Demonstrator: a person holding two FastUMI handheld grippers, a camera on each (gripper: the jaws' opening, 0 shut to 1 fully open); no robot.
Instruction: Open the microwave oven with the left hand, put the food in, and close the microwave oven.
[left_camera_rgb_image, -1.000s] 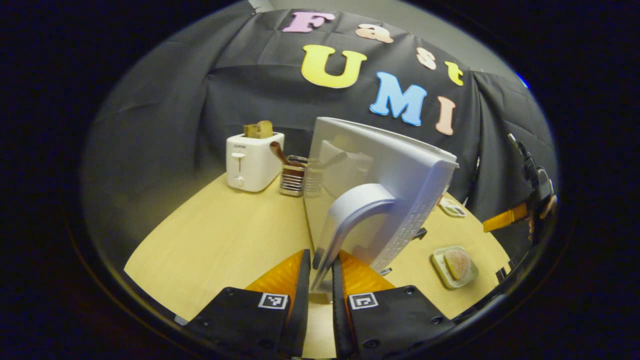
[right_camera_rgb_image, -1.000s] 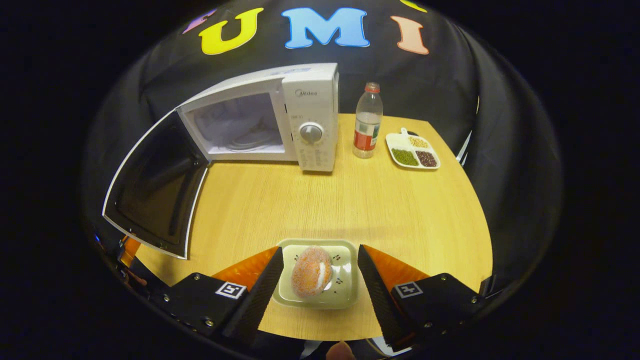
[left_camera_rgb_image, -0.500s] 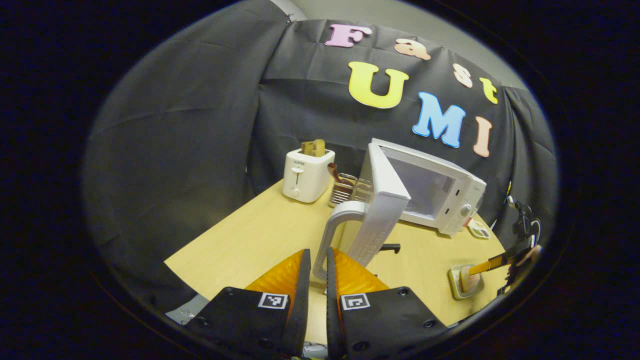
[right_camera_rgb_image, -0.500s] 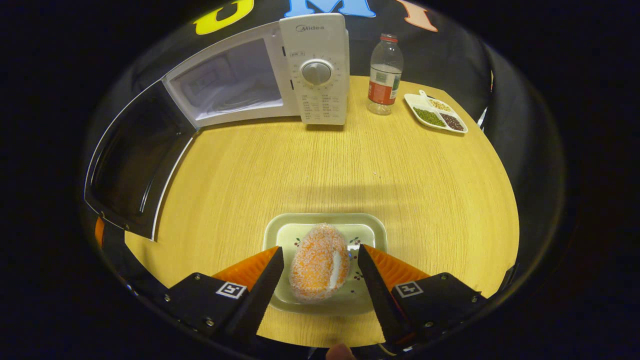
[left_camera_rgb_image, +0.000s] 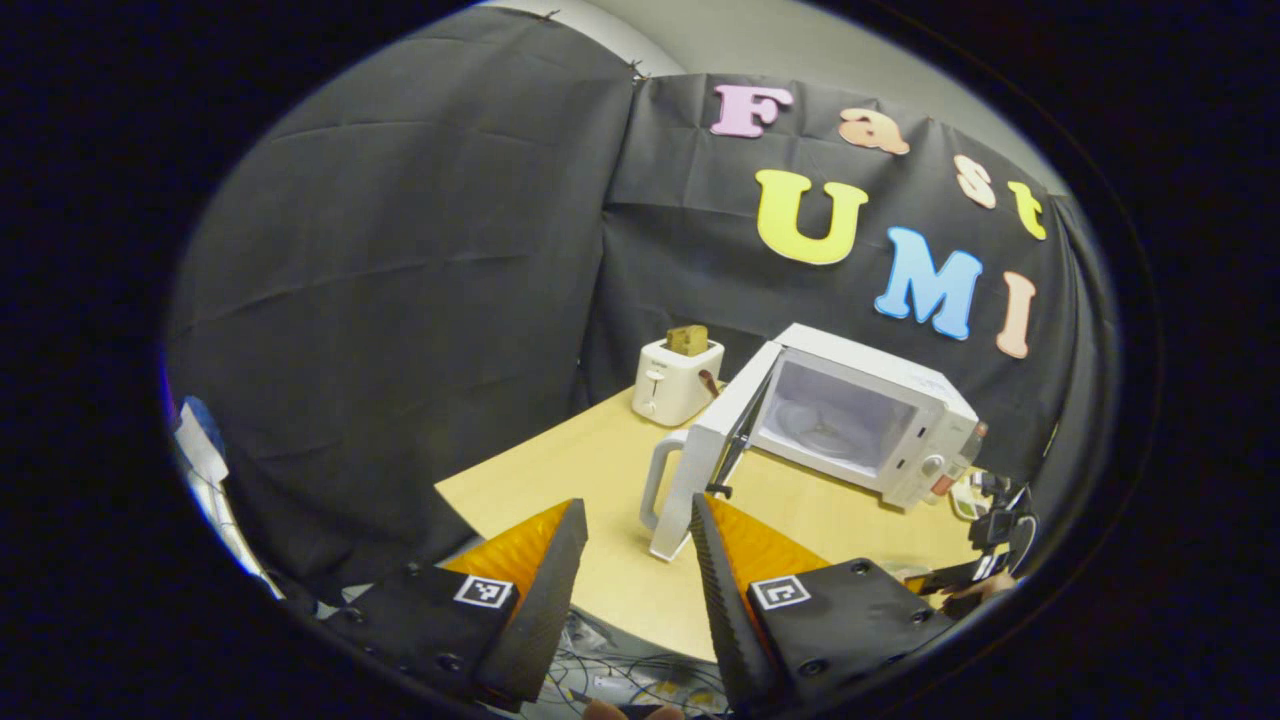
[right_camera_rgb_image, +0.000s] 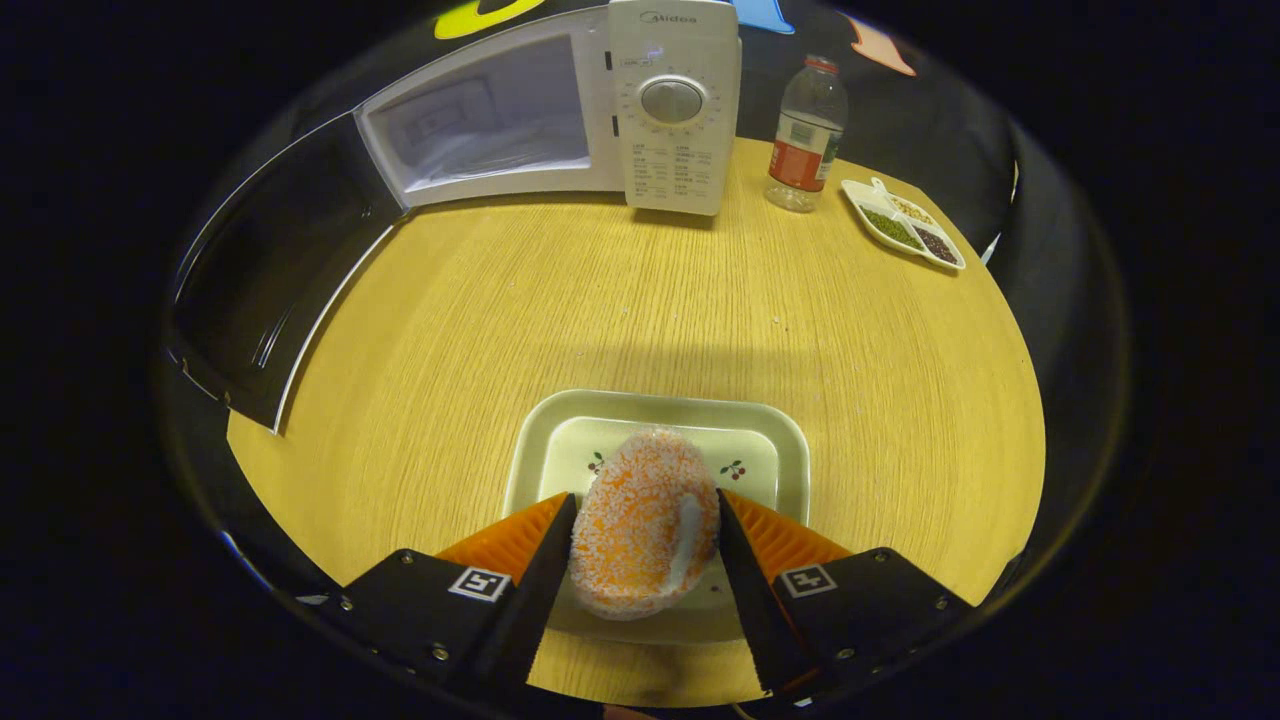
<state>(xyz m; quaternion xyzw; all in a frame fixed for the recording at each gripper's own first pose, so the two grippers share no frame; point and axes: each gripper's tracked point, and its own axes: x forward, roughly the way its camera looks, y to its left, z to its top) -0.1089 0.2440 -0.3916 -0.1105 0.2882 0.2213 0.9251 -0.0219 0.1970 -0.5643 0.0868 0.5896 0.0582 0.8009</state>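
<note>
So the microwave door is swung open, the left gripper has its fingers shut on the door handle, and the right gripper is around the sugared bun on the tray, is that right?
Not quite. The left gripper is open and has let go: the left gripper view shows the door handle beyond its fingers, untouched. The rest stands: the microwave door is swung open, and the right gripper brackets the sugared bun on the tray.

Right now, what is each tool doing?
Left tool: open, holding nothing.
Right tool: fingers at both sides of the sugar-coated orange pastry; contact cannot be told.
</note>
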